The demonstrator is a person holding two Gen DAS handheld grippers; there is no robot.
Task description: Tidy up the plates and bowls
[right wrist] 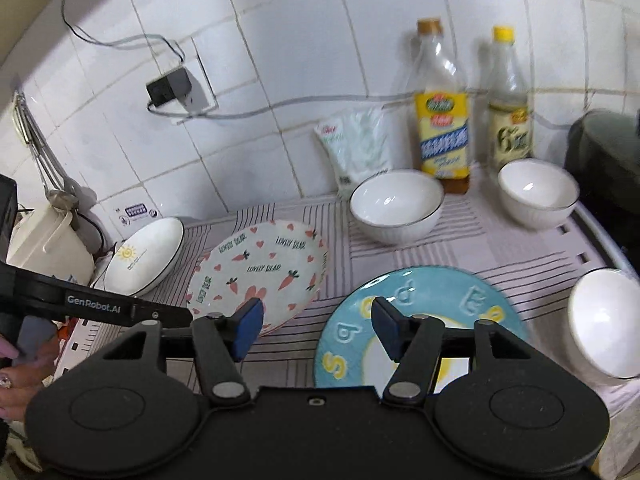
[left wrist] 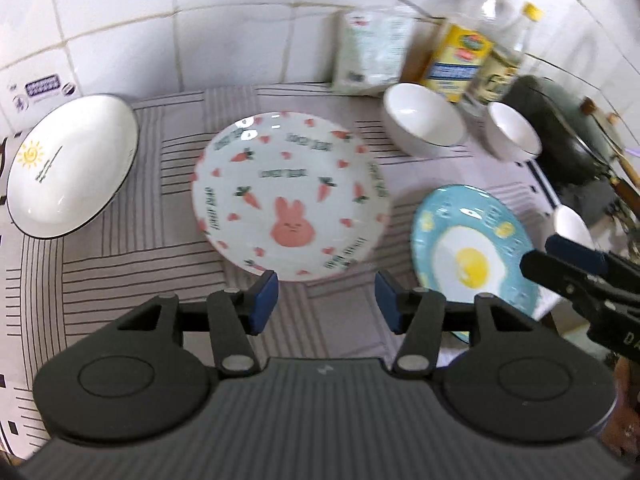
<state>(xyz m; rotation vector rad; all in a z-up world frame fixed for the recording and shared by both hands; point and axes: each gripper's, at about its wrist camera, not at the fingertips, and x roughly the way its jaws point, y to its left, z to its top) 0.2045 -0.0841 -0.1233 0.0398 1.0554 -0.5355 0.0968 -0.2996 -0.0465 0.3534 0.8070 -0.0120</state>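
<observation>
A white plate with a pink bunny and carrots (left wrist: 292, 196) (right wrist: 260, 272) lies in the middle of the striped cloth. To its right lies a blue plate with a fried egg (left wrist: 472, 244) (right wrist: 432, 292). A white plate with a sun (left wrist: 72, 164) (right wrist: 144, 256) leans at the left. Two white bowls (right wrist: 396, 204) (right wrist: 538, 192) stand at the back, and a third (right wrist: 604, 328) lies tilted at the right. My left gripper (left wrist: 326, 300) hangs open above the bunny plate's near rim, holding nothing. Over the blue plate, my right gripper (right wrist: 316, 320) is open and empty.
Two bottles (right wrist: 442, 120) (right wrist: 510, 120) and a white bag (right wrist: 360, 144) stand against the tiled wall. A dark pot (right wrist: 604, 160) sits at the far right, a cream kettle (right wrist: 48, 240) at the left. A plug and cable (right wrist: 168, 88) hang on the wall.
</observation>
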